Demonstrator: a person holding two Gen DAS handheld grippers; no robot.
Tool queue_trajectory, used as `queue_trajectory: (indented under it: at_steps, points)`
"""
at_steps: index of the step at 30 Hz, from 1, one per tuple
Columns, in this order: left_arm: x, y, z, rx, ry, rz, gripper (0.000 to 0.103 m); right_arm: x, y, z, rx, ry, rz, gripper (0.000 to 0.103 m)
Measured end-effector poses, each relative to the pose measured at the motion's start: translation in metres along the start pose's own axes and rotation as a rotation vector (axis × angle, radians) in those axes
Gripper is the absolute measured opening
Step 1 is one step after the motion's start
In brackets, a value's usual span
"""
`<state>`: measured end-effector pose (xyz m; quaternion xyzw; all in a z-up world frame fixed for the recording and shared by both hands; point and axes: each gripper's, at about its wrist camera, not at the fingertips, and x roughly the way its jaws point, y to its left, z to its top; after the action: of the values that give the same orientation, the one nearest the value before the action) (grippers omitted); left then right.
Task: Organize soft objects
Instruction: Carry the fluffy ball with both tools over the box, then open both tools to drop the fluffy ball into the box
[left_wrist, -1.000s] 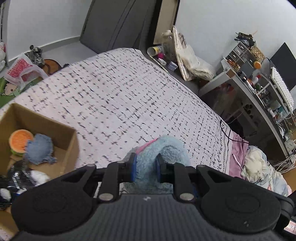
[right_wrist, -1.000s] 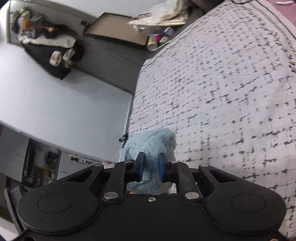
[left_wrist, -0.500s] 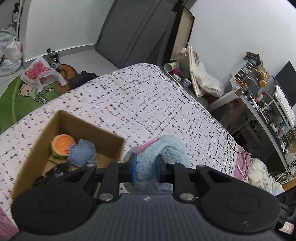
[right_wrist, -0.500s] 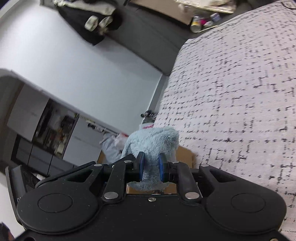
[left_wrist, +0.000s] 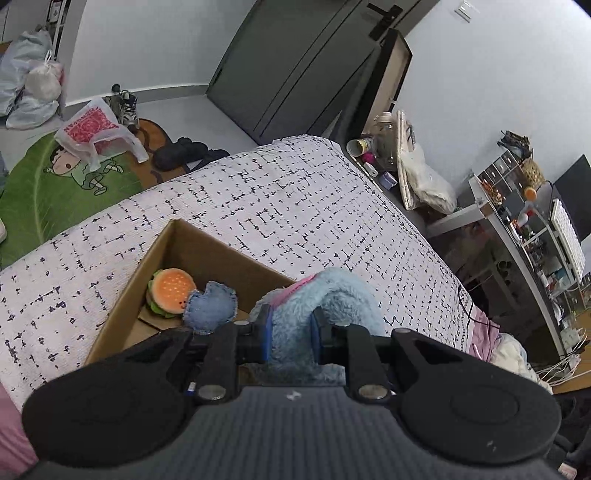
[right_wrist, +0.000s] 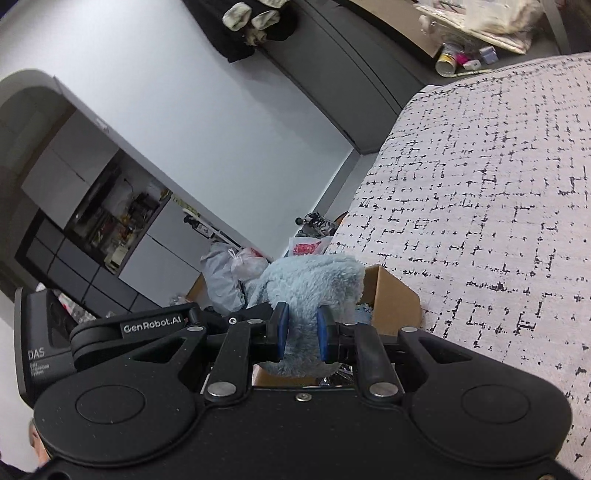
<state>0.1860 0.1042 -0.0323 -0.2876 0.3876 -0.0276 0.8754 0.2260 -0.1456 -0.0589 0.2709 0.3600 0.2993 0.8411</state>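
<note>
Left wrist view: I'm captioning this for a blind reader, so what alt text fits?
The left gripper is shut on a fluffy light-blue plush toy above an open cardboard box on a bed with a black-flecked white cover. Inside the box lie a plush burger and a denim heart.

White walls (left_wrist: 147, 40), dark wardrobe (left_wrist: 295, 66)

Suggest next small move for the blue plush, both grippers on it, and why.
Probably carry it a little further over the cardboard box before lowering. Both the left gripper and right gripper are shut on the blue plush toy, which hangs at the box's near edge, beside the burger plush.
</note>
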Motion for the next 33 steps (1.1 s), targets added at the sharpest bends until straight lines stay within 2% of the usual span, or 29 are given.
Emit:
queue_trajectory:
  at_steps: [12, 18, 23, 25, 27, 33]
  points:
    - [0.021, 0.033, 0.004, -0.069, 0.028, -0.026, 0.019, 0.024, 0.011, -0.01, -0.096, 0.021, -0.059, 0.02]
    - [0.038, 0.043, 0.004, -0.101, 0.044, -0.015, 0.019, 0.025, 0.006, -0.009, -0.077, 0.031, -0.086, 0.021]
    - [0.049, 0.041, 0.002, -0.077, 0.026, 0.022, 0.025, 0.025, -0.003, -0.007, -0.044, 0.039, -0.139, 0.037]
    - [0.051, 0.039, 0.002, -0.062, 0.037, 0.034, 0.029, 0.025, -0.008, -0.005, -0.028, 0.038, -0.164, 0.05]
    - [0.052, 0.038, 0.003, -0.043, 0.046, 0.061, 0.032, 0.025, -0.012, -0.004, -0.02, 0.034, -0.184, 0.055]
    - [0.045, 0.032, 0.006, -0.013, 0.024, 0.117, 0.053, 0.018, -0.016, -0.001, -0.008, 0.017, -0.217, 0.077]
